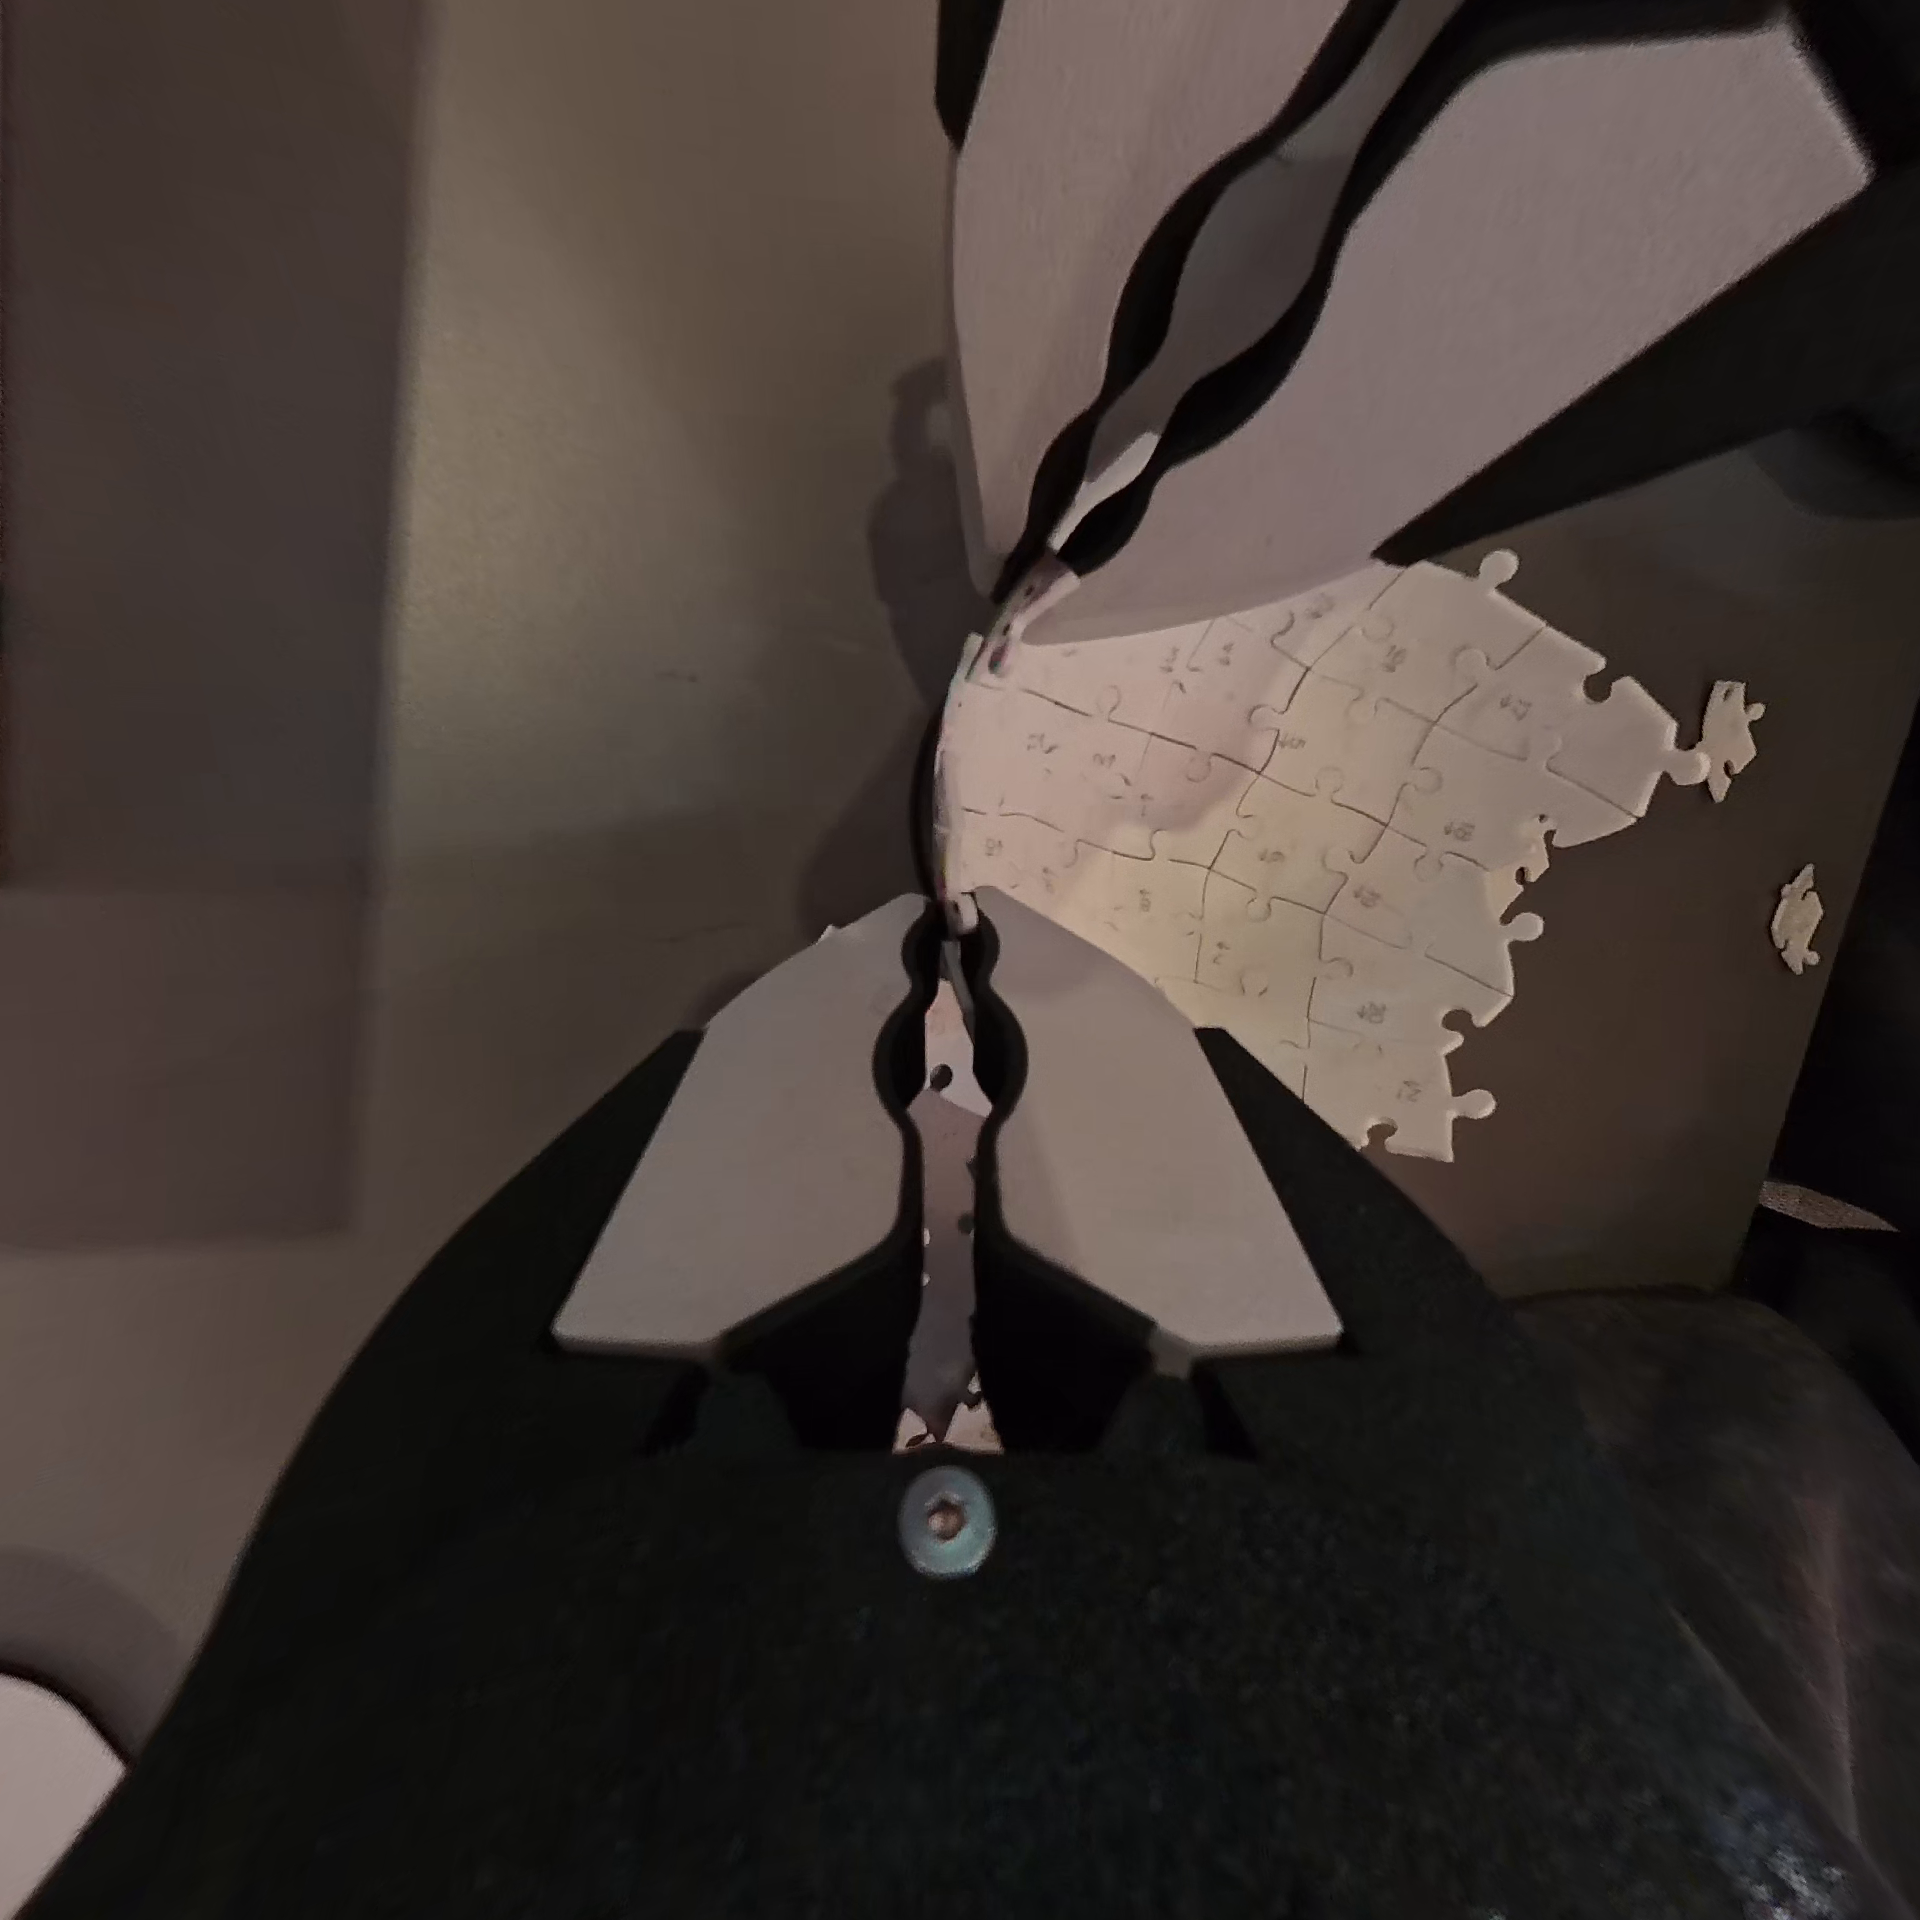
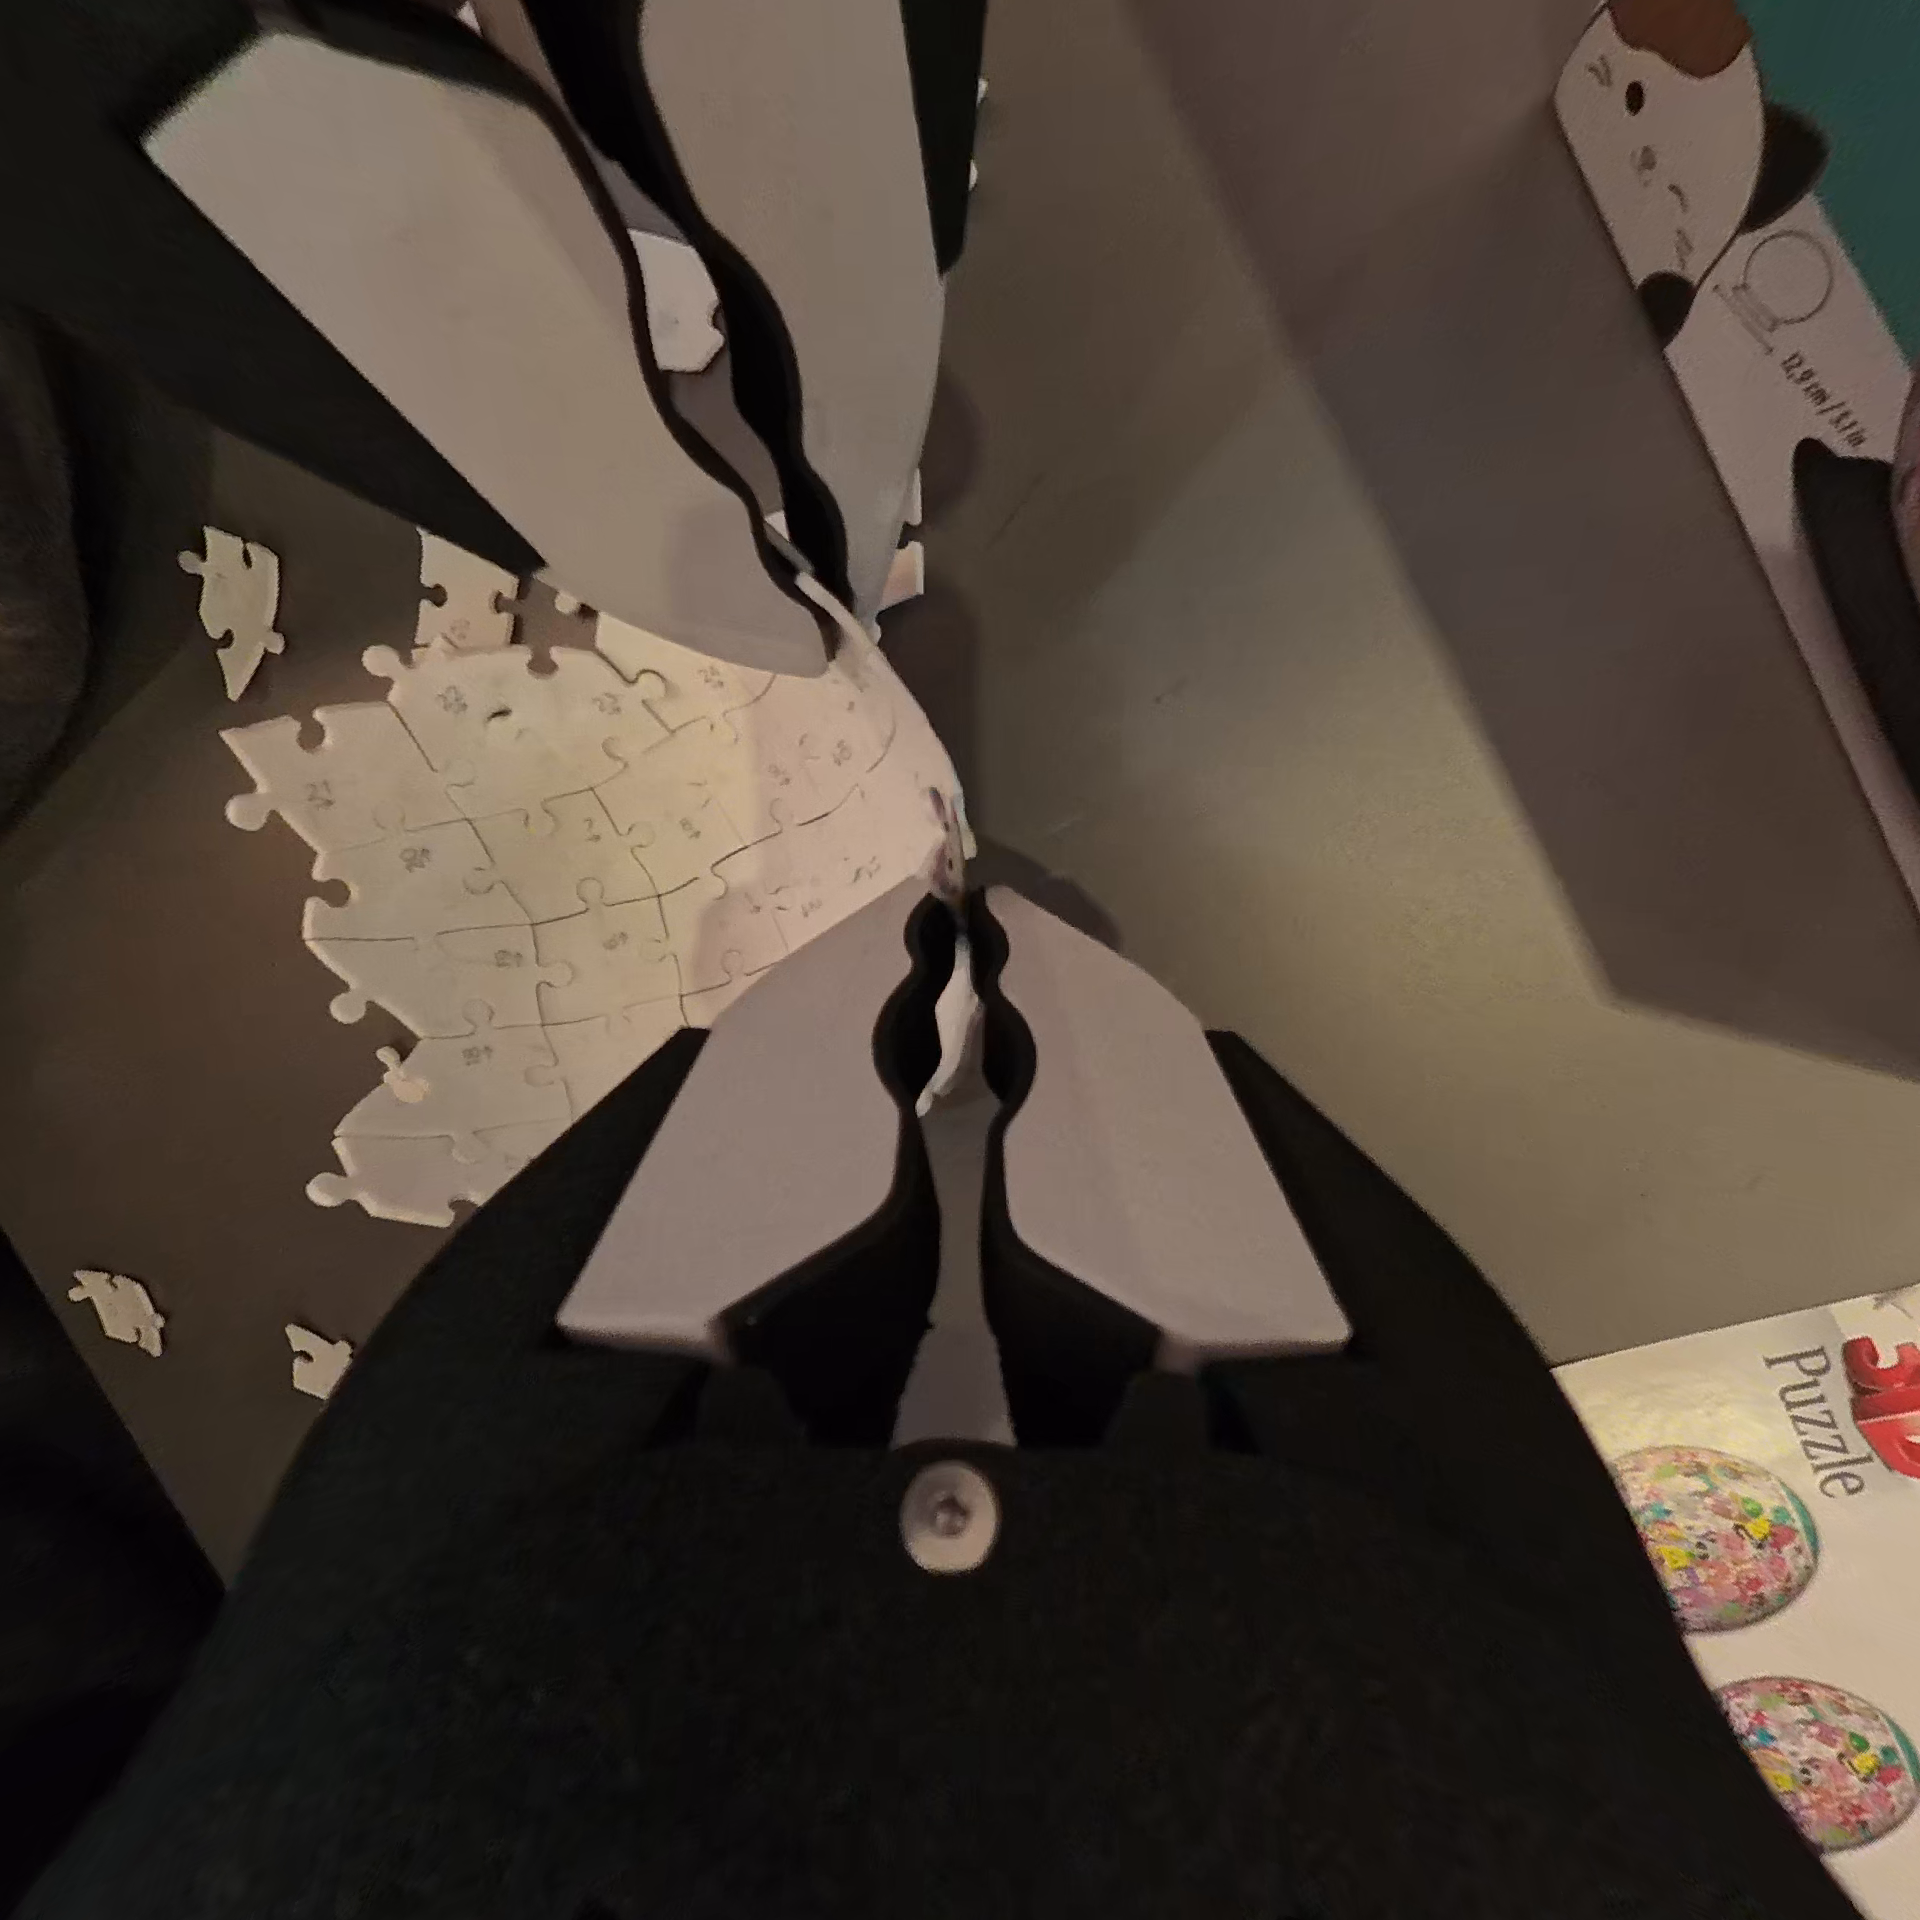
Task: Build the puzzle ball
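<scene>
The left tongs point(image 1: 954, 920) are clenched on the rim of a curved sheet of joined puzzle pieces point(image 1: 1299, 831), gripping it at the very tips. The right tongs point(image 2: 961, 909) are clenched on the same rim a little farther along, so both pairs pinch one edge of the sheet and hold it up between them. In the left wrist view the right tongs point(image 1: 1023, 582) come in from above and meet the sheet just beyond the left tips; in the right wrist view the left tongs point(image 2: 847, 634) do the same. The pale, numbered back of the sheet fans away from both tips, to the right of the left tongs and to the left of the right tongs. Loose pieces point(image 2: 234, 608) lie on the dark surface point(image 2: 135, 987) beyond the sheet's ragged far edge. A puzzle box point(image 2: 1756, 1621) lies to the right of the right tongs
</scene>
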Available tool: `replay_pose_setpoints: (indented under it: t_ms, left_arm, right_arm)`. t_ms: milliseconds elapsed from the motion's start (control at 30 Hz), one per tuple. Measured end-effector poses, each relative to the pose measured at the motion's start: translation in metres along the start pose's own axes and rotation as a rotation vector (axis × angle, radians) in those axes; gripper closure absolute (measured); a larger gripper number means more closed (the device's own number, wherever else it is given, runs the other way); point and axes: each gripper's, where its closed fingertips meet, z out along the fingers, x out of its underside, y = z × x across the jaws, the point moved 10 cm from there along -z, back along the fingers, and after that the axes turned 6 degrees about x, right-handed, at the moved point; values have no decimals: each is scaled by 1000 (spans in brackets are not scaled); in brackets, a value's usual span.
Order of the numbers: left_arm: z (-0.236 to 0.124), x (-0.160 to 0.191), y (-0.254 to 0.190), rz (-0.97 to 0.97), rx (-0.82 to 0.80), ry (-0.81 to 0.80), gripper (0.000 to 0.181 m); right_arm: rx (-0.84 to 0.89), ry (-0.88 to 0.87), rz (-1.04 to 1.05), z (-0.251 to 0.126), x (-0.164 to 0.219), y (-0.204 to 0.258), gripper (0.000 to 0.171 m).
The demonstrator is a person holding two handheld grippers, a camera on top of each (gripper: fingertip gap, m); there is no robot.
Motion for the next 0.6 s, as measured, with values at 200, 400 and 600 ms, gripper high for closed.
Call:
replay_pose_setpoints:
  t_ms: [200, 400, 600]
  left_arm:
    - [0, 2, 5, -18, 30, -21, 178]
    - [0, 2, 5, -15, 27, -22, 179]
    - [0, 1, 4, -18, 21, -19, 179]
  right_arm:
    - [5, -8, -2, -4, 1, -3, 169]
    - [22, -21, -17, -5, -1, -1, 169]
    - [25, -45, -31, -8, -2, 0, 169]
